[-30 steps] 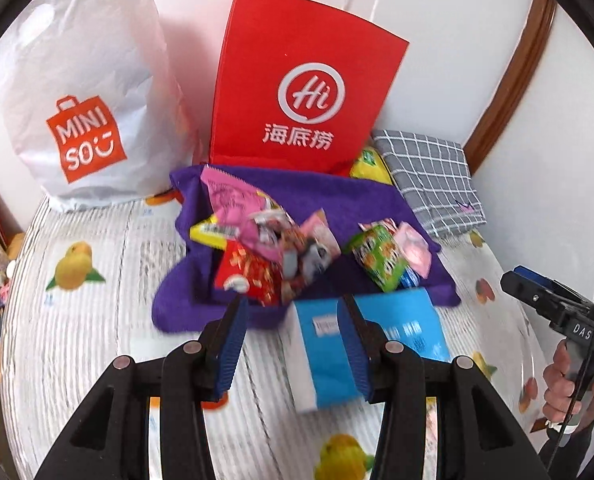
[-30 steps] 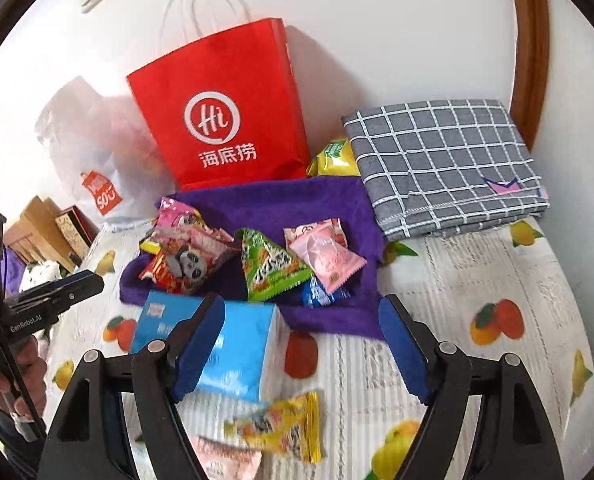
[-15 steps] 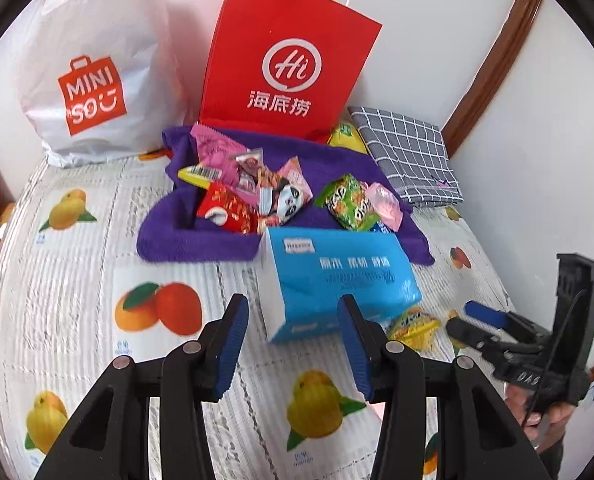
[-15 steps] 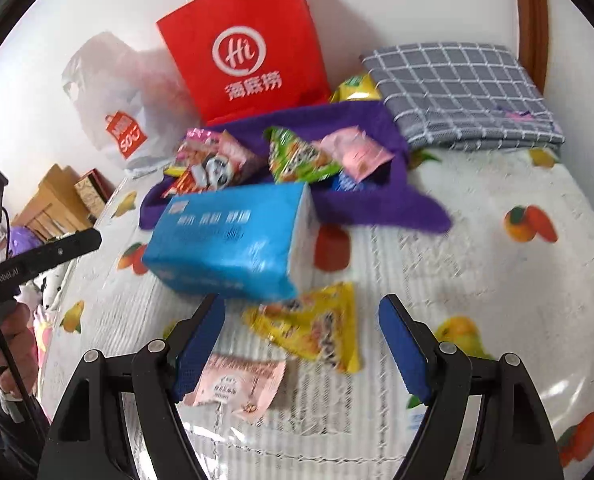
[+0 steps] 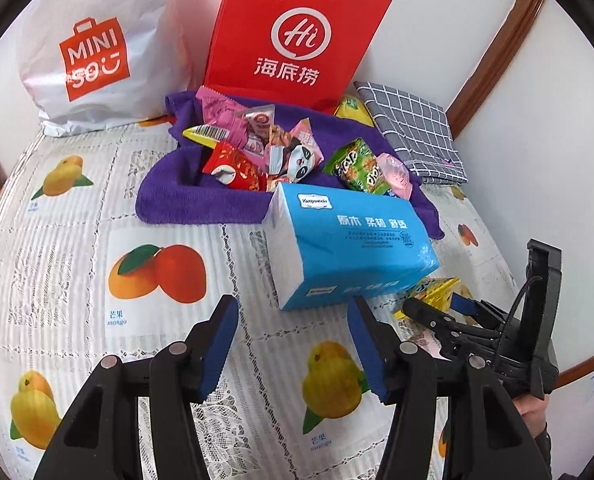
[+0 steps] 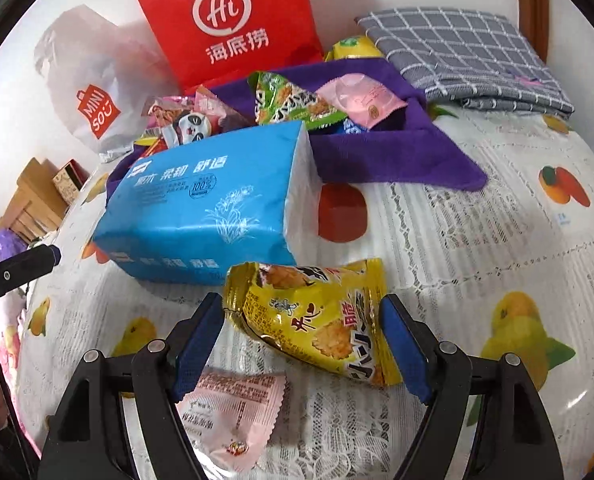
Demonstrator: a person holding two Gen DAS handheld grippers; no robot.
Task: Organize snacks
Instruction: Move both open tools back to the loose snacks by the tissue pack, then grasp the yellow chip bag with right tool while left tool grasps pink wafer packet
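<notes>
Two loose packets lie on the fruit-print cloth (image 6: 477,240) near my right gripper (image 6: 303,344), on the near side of the blue tissue pack (image 6: 209,204): a yellow snack packet (image 6: 317,320) and, nearer and to the left, a pink packet (image 6: 237,408). I judge the yellow packet light, crinkly and slick, its contents probably brittle, so I would pinch it across the puffed middle with modest force. My right gripper hangs low over it, fingers spread wide and bracketing the packet on both sides; contact cannot be told. My left gripper (image 5: 293,344) hovers to the left, tilted forward, fingers released and holding nothing. Farther off, more snacks are heaped on the purple towel (image 5: 201,204) before the red paper bag (image 5: 297,32).
</notes>
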